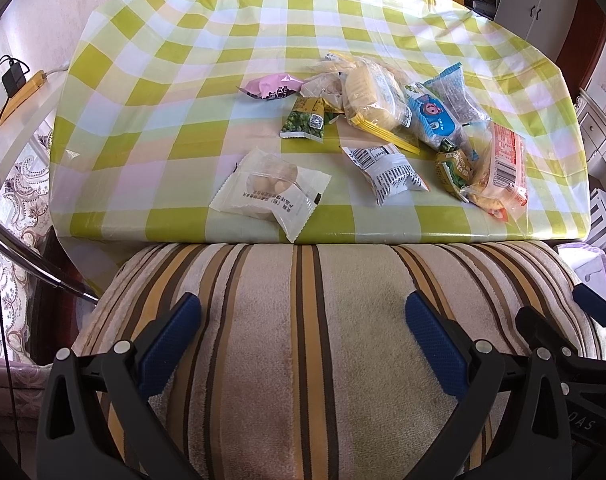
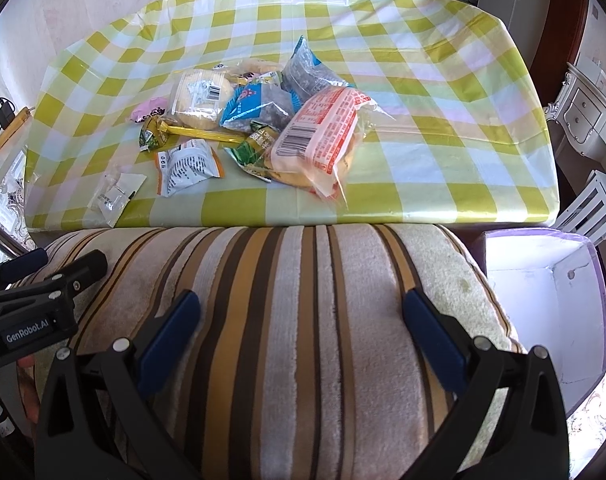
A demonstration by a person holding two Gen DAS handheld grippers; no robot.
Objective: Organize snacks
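**Many Snack Packets Left Loose on the Checked Surface**

About a dozen packets were seen scattered on the surface. Farthest left lay a white biscuit packet, apart from the rest; then a pink sachet, a green pea packet, a yellow wafer bag, a blue bag and, rightmost, a red-printed cracker bag. All were judged light, crinkly, slippery and crushable, best pinched at a sealed edge. The left tongs and right tongs were held wide apart, empty, above a striped cushion, short of the surface.
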